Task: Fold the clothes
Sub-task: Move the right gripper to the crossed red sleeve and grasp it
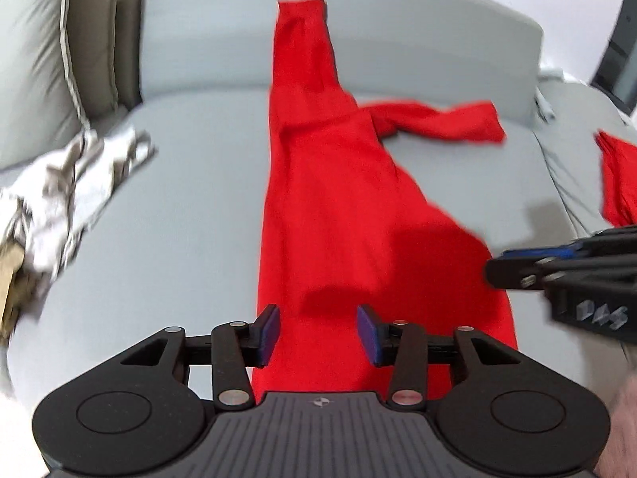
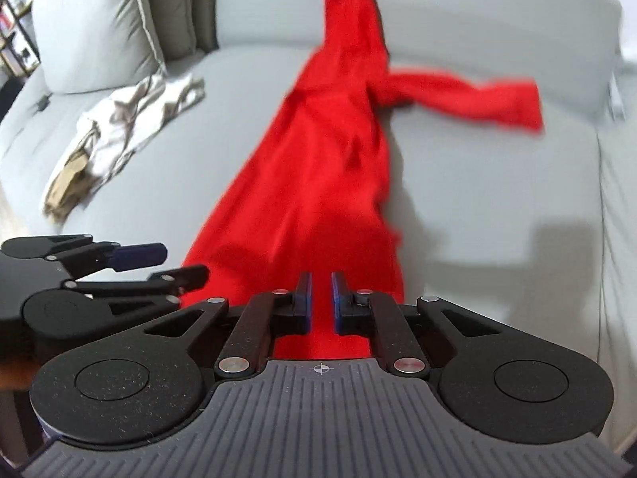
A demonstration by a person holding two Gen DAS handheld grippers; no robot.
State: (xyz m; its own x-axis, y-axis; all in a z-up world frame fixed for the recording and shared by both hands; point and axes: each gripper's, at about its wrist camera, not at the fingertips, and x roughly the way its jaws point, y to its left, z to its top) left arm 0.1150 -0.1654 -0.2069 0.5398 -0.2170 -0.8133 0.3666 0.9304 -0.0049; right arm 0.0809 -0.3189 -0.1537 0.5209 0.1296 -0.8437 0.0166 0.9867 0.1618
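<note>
A long red garment (image 1: 338,199) (image 2: 310,179) lies stretched out on the grey sofa seat (image 1: 179,199) (image 2: 477,199), its top resting against the backrest and one twisted sleeve (image 1: 438,119) (image 2: 469,95) thrown out to the right. My left gripper (image 1: 318,326) (image 2: 187,263) hovers open over the garment's near end, nothing between its blue pads. My right gripper (image 2: 320,302) (image 1: 491,275) hangs over the garment's near right edge. Its jaws are drawn in to a narrow slit with red cloth showing through it. I see no cloth hanging from it.
A crumpled white and beige pile of clothes (image 1: 79,175) (image 2: 119,127) lies on the seat's left side, below a grey cushion (image 1: 36,59) (image 2: 91,28). Another red piece (image 1: 617,183) lies on the neighbouring seat to the right. A hand (image 1: 625,418) shows at the lower right.
</note>
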